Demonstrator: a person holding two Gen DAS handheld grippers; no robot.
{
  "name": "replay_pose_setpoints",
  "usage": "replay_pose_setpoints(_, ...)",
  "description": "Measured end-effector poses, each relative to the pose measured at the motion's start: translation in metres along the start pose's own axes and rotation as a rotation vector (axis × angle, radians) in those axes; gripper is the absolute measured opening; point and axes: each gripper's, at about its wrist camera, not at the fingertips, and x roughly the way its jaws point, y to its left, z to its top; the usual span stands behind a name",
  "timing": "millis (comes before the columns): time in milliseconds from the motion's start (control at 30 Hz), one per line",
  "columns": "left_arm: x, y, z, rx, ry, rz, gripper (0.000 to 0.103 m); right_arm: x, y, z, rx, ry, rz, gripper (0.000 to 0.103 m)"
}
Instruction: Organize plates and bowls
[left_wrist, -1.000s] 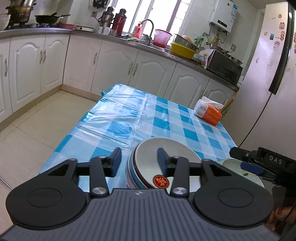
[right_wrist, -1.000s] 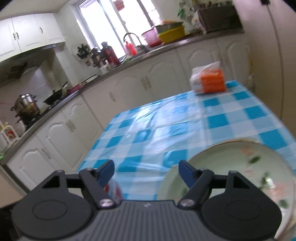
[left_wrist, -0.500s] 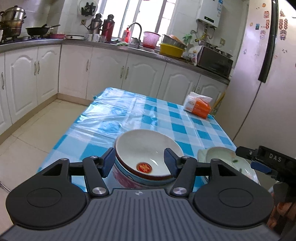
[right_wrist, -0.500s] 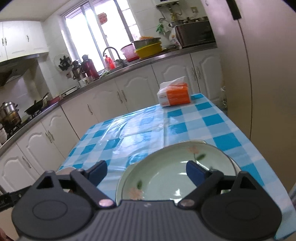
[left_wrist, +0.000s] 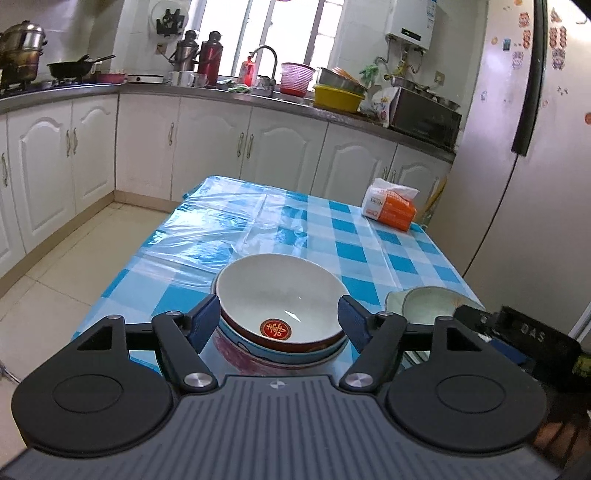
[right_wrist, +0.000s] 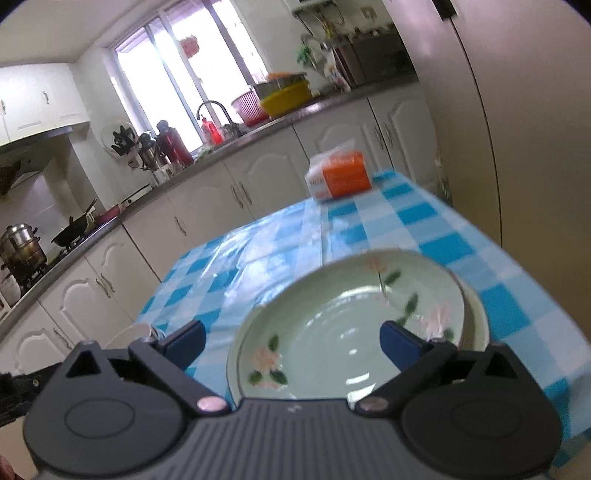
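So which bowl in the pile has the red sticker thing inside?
The top bowl, white inside with a dark red rim. The red round mark sits at its bottom; the blue and pink bowls underneath only show their edges.

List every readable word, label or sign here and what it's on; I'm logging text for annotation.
"DAS": on the black right gripper body, seen from the left wrist.
A red round seal with a gold character: inside the white ceramic bowl; character not legible.
Blue print on the orange-and-white tissue pack: too small.
Fridge stickers: unreadable.
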Motion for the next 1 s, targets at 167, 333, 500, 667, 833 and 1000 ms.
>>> replay_pose_setpoints(167,0.001,0.0,-0.005,-0.002,0.017,0.005,0.089,0.006,-0.002,-0.001,0.014,0.008,0.02,0.1)
replay_pose_setpoints(333,-0.007,-0.005,-0.011,0.011,0.024,0.013,0.089,0.003,0.001,-0.011,-0.029,0.011,0.031,0.1)
replay_pose_setpoints(500,-0.024,-0.006,-0.023,0.022,0.018,0.026,0.092,-0.011,0.006,-0.019,-0.063,-0.011,0.038,0.101)
replay_pose_setpoints(667,-0.039,-0.007,-0.033,0.033,0.033,0.036,0.093,-0.032,0.01,-0.028,-0.094,-0.011,0.03,0.101)
replay_pose_setpoints(833,-0.05,-0.005,-0.047,0.032,0.053,0.054,0.096,-0.064,0.014,-0.032,-0.117,-0.031,0.006,0.101)
replay_pose_setpoints(1000,-0.056,-0.007,-0.058,0.044,0.09,0.07,0.099,-0.094,0.015,-0.04,-0.161,-0.034,-0.041,0.101)
